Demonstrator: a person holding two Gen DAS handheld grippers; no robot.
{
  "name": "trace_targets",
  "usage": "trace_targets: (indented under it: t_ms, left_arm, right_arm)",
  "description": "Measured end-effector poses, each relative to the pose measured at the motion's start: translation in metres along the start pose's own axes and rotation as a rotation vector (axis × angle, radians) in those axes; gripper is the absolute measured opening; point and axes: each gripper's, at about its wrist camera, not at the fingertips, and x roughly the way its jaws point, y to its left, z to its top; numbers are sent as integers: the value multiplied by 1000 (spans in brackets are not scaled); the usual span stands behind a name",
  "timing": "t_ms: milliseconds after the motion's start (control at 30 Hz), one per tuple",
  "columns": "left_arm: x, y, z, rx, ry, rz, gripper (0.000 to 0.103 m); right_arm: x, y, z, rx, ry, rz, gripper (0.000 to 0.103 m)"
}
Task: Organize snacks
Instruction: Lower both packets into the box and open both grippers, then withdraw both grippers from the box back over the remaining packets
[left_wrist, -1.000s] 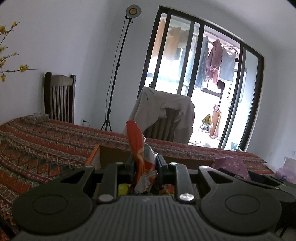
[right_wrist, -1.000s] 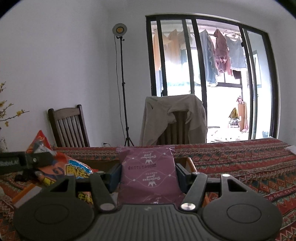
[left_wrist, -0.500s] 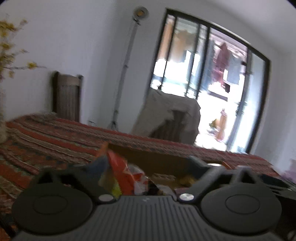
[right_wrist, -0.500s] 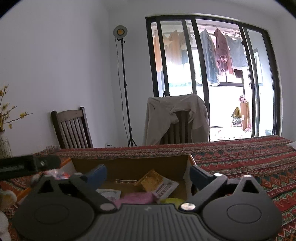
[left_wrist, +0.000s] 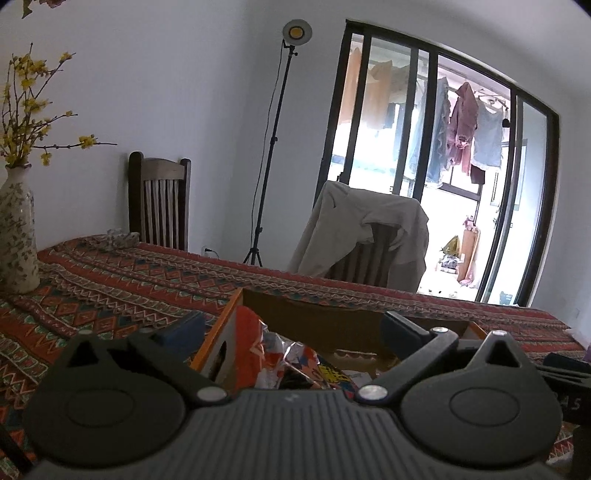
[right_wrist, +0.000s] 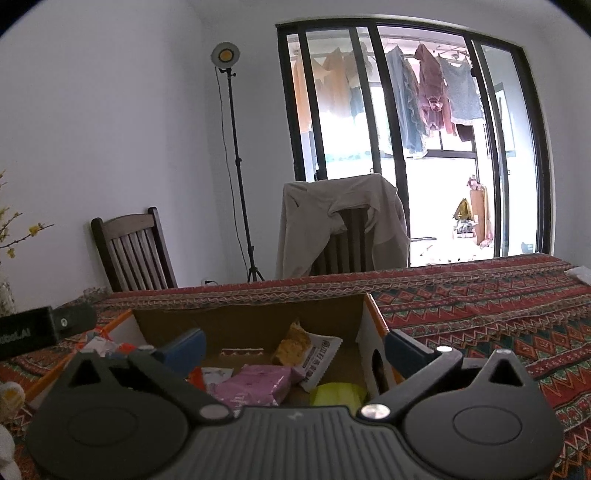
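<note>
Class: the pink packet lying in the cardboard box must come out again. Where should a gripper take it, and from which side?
Grip the pink packet across its puffed middle, coming from above. It lies flat among other snacks, and the cardboard box walls block a sideways approach. The right gripper is open above it.

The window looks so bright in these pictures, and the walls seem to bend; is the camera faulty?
Not faulty. Left wrist view: the glass doors are blown out white, so the cardboard box sits in dim shade, and the door frame bows from the fisheye lens. Right wrist view: same glare; the lamp stand curves, corners go black, yet the pink packet stays sharp.
</note>
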Motion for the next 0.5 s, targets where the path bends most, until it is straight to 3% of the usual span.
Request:
trace_targets:
  t_ms: [267, 500]
  left_arm:
    - [-12, 1, 15, -39, -13, 26, 103]
    - [-44, 12, 36, -72, 3, 27, 103]
  right_arm:
    - [-8, 4, 10, 1, -4, 8, 103]
    - [-54, 20, 36, -45, -51, 25, 103]
